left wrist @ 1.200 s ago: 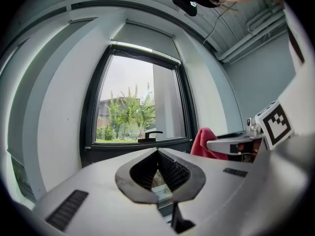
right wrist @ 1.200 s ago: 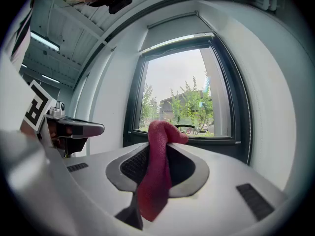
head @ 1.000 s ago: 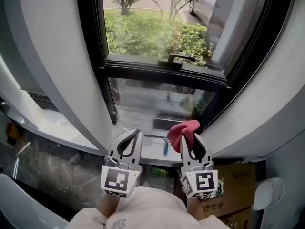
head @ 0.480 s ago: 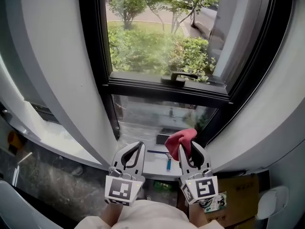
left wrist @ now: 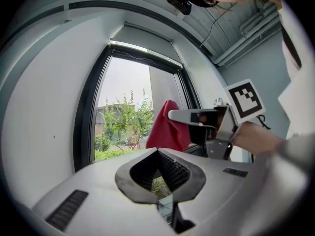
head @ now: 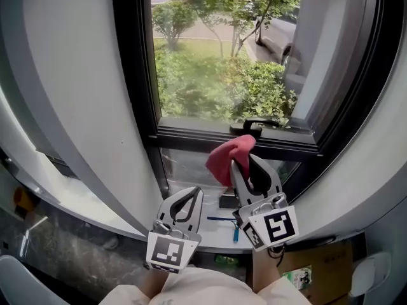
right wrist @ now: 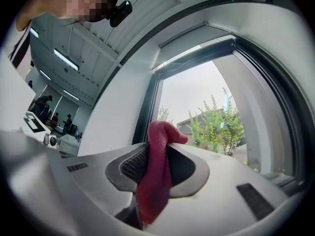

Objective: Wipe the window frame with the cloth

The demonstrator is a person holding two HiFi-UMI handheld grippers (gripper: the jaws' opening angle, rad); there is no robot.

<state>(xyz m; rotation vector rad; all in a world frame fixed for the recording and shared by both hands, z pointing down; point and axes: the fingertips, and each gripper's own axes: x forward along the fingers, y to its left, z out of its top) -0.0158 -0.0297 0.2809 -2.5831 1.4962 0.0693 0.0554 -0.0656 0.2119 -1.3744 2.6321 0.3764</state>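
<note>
Dark frame [head: 135,100] fills view, greenery [head: 210,75] outside. Low at left, left gripper [head: 189,199]: fingers pressed together, empty. Raised right gripper [head: 247,169]: fingers clamped on cloth [head: 227,159]. Cloth sits at crossbar [head: 191,136], contact unclear. Crossbar runs left–right; right gripper nearer.

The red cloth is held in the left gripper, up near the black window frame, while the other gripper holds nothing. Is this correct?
Only the side is wrong: the red cloth is held in the right gripper. The right gripper view shows it pinched between that gripper's jaws. The left gripper holds nothing.
</note>
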